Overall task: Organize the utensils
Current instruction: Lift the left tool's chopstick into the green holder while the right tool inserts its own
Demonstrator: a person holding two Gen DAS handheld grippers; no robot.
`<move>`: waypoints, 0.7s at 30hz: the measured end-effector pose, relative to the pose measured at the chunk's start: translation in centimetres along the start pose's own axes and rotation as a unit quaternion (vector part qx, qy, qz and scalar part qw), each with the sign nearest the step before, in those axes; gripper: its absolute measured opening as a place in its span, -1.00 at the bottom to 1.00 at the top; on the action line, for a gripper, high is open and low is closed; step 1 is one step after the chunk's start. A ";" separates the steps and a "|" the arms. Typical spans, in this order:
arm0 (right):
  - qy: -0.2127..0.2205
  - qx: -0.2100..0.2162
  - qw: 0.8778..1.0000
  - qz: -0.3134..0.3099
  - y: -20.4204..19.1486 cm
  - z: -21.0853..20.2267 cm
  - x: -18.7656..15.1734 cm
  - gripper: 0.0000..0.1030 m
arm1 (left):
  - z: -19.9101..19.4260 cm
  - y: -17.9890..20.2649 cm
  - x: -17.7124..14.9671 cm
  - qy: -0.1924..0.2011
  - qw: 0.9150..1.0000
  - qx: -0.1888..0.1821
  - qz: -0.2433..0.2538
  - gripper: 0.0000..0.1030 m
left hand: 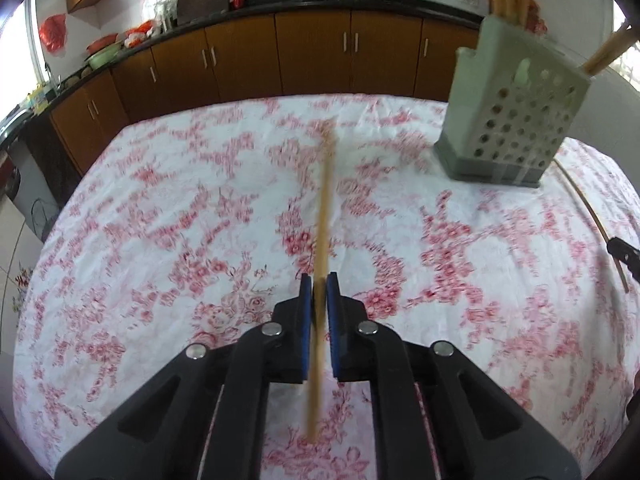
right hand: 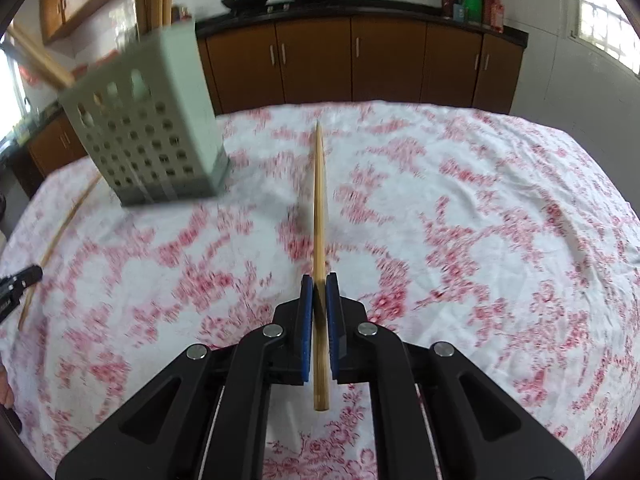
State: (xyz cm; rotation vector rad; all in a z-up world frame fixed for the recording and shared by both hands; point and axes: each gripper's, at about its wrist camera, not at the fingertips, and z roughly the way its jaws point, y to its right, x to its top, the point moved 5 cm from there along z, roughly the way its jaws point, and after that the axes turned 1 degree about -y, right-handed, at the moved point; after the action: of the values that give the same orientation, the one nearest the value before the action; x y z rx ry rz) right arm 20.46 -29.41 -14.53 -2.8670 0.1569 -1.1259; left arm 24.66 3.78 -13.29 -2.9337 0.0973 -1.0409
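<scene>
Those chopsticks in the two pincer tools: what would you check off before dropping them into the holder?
1. Left gripper clamped on its chopstick: ok, jaws shut on it.
2. Right gripper clamped on its chopstick: ok, jaws shut on it.
3. Utensil holder standing upright on the tablecloth: ok.
4. Room left in the holder: cannot tell; sticks already poke out of its top, the opening is not visible.
5. Chopsticks lined up over the holder: not ok, both point past it, over the cloth.
6. Sharp view: not ok, both pictures are motion-blurred.
</scene>
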 end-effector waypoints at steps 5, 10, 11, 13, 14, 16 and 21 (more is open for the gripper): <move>0.077 0.012 0.997 0.010 -0.1 -5.0 2.8 -0.86 | -5.2 0.2 2.5 0.068 0.997 -0.022 -0.001 -0.83; 0.134 0.024 0.991 0.012 -0.5 -8.8 5.4 -0.86 | -9.9 0.3 5.6 0.126 0.991 -0.051 -0.021 -0.84; 0.143 0.027 0.989 0.012 -0.7 -9.4 5.8 -0.86 | -10.4 0.2 6.1 0.132 0.989 -0.055 -0.023 -0.84; 0.156 0.031 0.987 0.011 -0.8 -10.1 6.5 -0.86 | -11.6 0.4 6.9 0.146 0.987 -0.061 -0.024 -0.84; 0.162 0.033 0.986 0.010 -0.9 -10.4 6.7 -0.86 | -11.9 0.4 7.2 0.151 0.986 -0.064 -0.023 -0.84; 0.174 0.040 0.984 0.009 -1.0 -11.3 7.1 -0.86 | -12.8 0.5 7.7 0.160 0.984 -0.070 -0.021 -0.84; 0.203 0.070 0.977 0.010 -1.8 -13.6 8.9 -0.86 | -15.2 1.2 8.9 0.181 0.979 -0.094 -0.019 -0.84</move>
State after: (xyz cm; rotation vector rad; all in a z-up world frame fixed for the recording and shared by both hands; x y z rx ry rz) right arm 17.78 -28.92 1.58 -2.4757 0.1173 -1.6329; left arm 21.92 1.94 4.08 -2.8730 0.1539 -1.6482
